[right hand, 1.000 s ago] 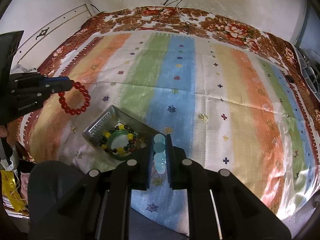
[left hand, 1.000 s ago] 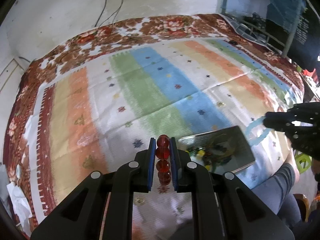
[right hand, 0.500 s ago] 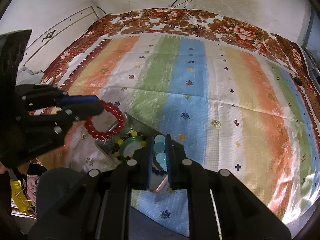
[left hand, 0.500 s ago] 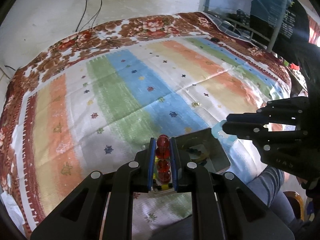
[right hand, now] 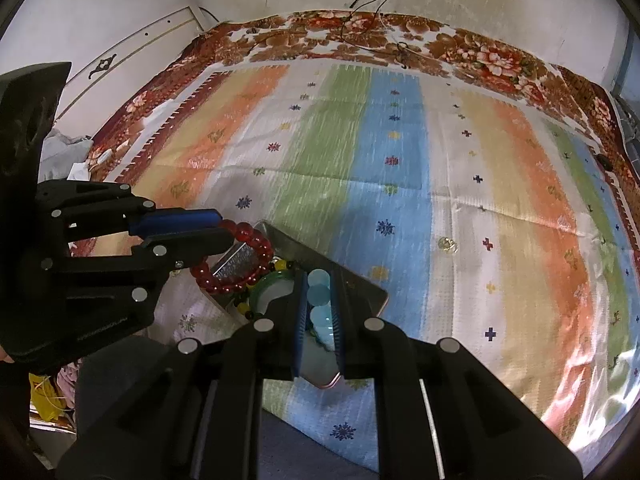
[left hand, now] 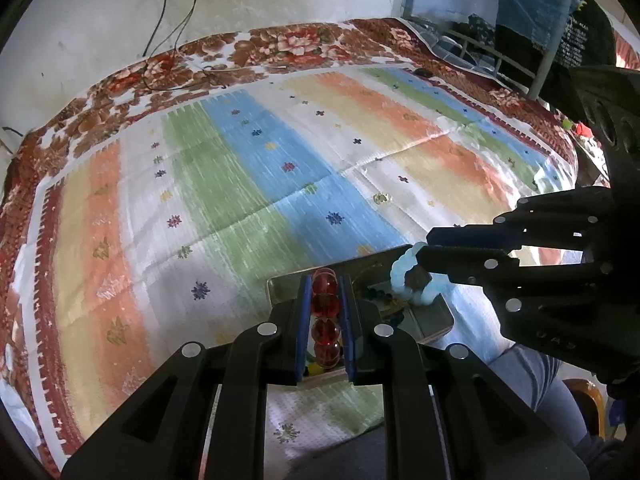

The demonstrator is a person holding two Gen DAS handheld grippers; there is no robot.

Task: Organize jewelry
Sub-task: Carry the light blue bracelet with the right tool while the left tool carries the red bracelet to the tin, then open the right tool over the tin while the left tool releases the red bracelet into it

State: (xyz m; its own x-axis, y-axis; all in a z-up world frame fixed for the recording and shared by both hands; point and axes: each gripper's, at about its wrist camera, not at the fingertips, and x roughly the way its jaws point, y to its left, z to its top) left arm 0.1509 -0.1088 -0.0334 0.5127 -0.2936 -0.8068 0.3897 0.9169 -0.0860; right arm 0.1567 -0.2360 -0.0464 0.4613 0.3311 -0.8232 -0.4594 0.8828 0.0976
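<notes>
My left gripper is shut on a red bead bracelet; the bracelet also shows in the right wrist view, hanging over the left end of a metal tray. My right gripper is shut on a pale blue bead bracelet, which also shows in the left wrist view above the tray. In the tray lie a green bangle and a dark and yellow bead string. Both grippers hover just over the tray, near the front edge of the bed.
The tray rests on a striped cloth over a floral blanket. Cables run from a wall socket onto the blanket. A person's leg is at the front edge. Shelves and clutter stand at the right.
Both grippers have closed in over the tray from either side, each keeping its bracelet. The tray now lies directly under the fingertips in both views.
</notes>
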